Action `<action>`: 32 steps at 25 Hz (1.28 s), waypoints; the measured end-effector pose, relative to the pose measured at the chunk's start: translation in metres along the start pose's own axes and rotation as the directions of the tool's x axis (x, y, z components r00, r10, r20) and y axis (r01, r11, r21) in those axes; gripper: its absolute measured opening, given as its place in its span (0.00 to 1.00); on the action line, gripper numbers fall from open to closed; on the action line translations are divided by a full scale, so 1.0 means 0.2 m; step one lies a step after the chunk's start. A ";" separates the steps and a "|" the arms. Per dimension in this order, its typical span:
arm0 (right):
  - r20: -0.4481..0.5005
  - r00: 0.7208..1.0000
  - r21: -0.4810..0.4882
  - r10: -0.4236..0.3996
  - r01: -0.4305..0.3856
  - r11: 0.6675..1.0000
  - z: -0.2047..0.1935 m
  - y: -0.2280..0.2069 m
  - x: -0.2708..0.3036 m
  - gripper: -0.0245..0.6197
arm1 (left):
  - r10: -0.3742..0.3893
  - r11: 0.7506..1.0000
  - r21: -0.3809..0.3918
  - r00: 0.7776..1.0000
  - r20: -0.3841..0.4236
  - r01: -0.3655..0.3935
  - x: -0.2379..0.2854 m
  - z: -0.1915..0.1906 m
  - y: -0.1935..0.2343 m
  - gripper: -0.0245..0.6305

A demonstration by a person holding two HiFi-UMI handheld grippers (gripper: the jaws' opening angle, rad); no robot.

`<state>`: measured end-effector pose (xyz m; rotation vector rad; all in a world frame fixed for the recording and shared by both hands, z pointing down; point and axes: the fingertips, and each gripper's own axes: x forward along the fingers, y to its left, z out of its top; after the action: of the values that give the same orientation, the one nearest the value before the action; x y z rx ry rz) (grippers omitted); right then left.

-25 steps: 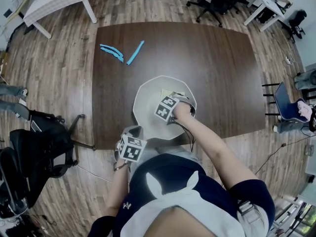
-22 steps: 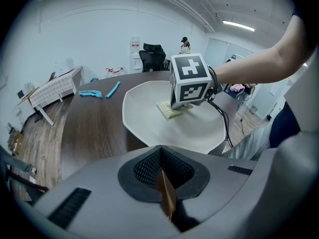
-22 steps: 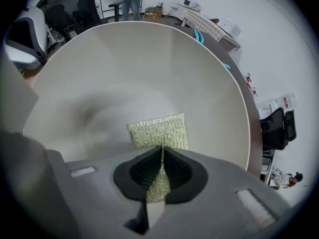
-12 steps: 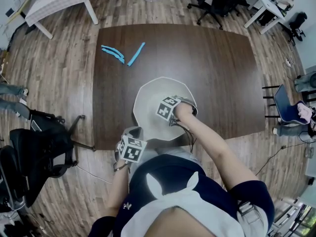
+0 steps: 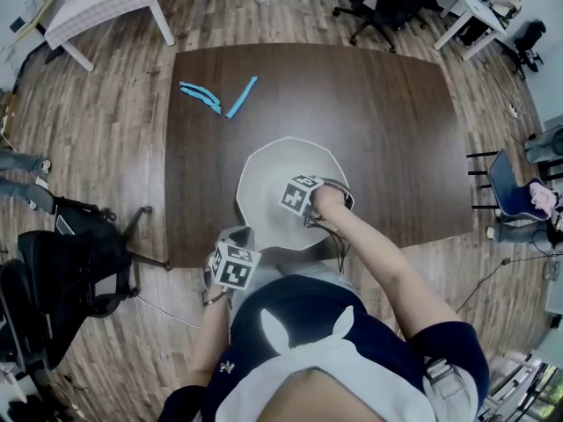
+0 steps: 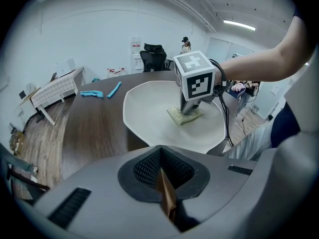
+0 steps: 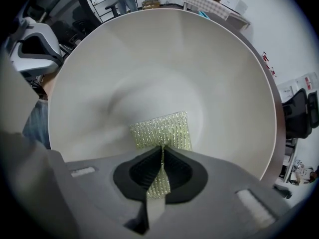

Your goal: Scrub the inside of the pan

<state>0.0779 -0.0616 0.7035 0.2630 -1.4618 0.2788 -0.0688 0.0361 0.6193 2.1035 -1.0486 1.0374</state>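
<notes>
Right gripper view: my right gripper (image 7: 161, 149) is clamped tight on a yellow-green scrub pad (image 7: 162, 127), with the pad lying flat on the bottom of the white pan (image 7: 149, 54). Left gripper view: my left gripper (image 6: 160, 163) is pinched closed on a thin brown strip (image 6: 167, 195); can't tell what it is. Pan sits at the near edge of the brown table (image 5: 378, 130).

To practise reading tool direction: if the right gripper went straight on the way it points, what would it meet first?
The scrub pad clamped in the right gripper seems to lie on the pan floor, so that white floor comes first, apparently at once.
</notes>
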 end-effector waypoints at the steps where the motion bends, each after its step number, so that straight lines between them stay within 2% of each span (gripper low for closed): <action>1: 0.003 1.000 0.002 0.008 -0.008 1.000 0.00 0.01 0.00 0.06 | 0.000 1.000 -0.001 1.000 -0.002 0.000 0.00 0.00 0.00 0.04; 16: 0.078 0.986 0.074 0.149 -0.155 0.985 0.01 0.18 0.00 0.06 | -0.003 1.000 0.000 1.000 -0.005 0.003 -0.01 -0.04 0.01 0.04; 26: 0.153 0.967 0.106 0.204 -0.221 0.970 0.04 0.29 -0.02 0.06 | -0.009 1.000 -0.003 1.000 -0.011 0.009 -0.01 -0.03 0.00 0.04; 32: 0.227 0.952 0.074 0.205 -0.227 0.971 0.08 0.35 -0.07 0.06 | -0.018 1.000 -0.019 1.000 -0.024 0.018 -0.01 -0.04 -0.01 0.04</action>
<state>0.0373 -0.0027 0.6921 0.2177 -1.6998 0.5146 -0.0704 0.0437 0.6214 2.0763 -1.0221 1.0376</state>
